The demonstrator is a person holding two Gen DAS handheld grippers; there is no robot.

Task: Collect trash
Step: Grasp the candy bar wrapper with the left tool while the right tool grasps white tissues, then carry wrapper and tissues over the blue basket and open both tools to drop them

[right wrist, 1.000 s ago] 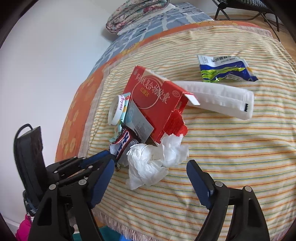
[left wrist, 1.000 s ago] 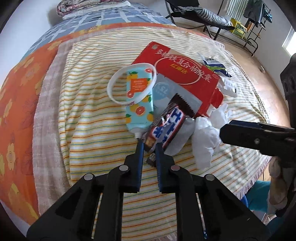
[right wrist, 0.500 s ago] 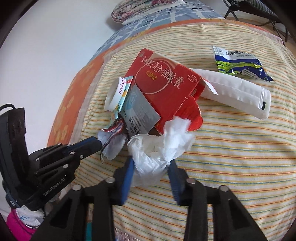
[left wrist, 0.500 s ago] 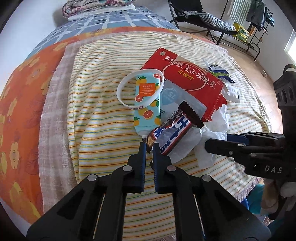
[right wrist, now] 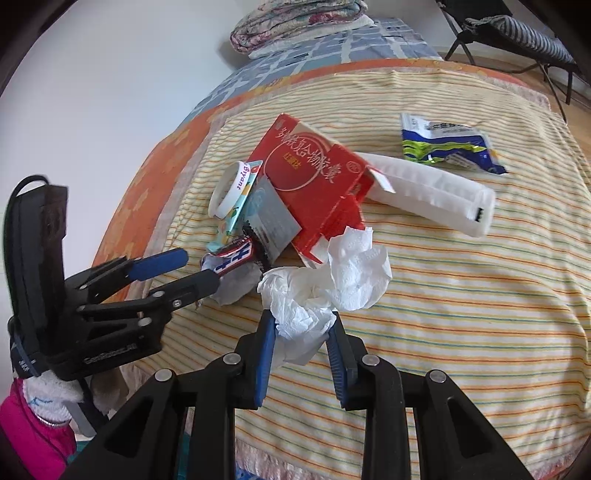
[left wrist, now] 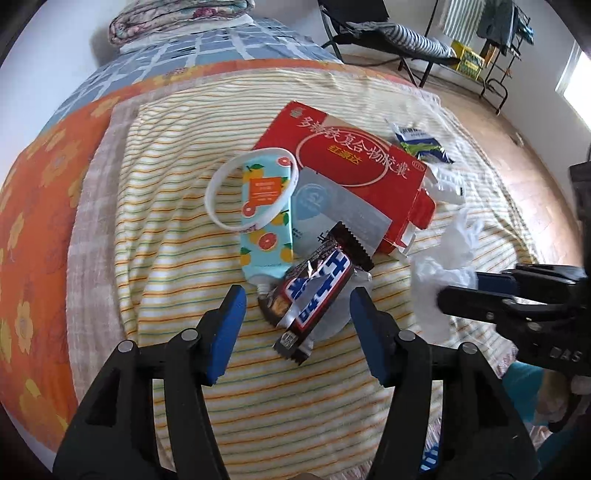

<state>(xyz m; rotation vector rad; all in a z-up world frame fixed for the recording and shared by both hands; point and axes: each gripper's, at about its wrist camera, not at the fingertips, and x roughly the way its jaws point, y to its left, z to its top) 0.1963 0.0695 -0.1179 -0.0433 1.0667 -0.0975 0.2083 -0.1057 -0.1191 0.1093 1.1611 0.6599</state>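
Trash lies on a striped cloth (left wrist: pixel 177 280) on a bed. A brown and blue candy bar wrapper (left wrist: pixel 314 291) lies between the fingers of my left gripper (left wrist: pixel 297 317), which is open around it; the gripper also shows in the right wrist view (right wrist: pixel 184 269). My right gripper (right wrist: pixel 301 332) is shut on a crumpled white tissue (right wrist: pixel 325 288), also in the left wrist view (left wrist: pixel 439 273). Behind them are a red carton (left wrist: pixel 354 162), a fruit-print tube (left wrist: pixel 264 218), a white wristband (left wrist: pixel 221 192) and a silver sachet (left wrist: pixel 332 210).
A blue and green snack packet (right wrist: pixel 447 147) and a long white plastic piece (right wrist: pixel 436 192) lie further back on the cloth. An orange floral blanket (left wrist: pixel 40 206) covers the left side. Folded bedding (right wrist: pixel 295 22) is at the head. A chair (left wrist: pixel 388 29) and a rack (left wrist: pixel 495 44) stand beyond.
My left gripper has opened wide and let go of the candy wrapper end, which now lies on the cloth. My right gripper closed on the tissue.
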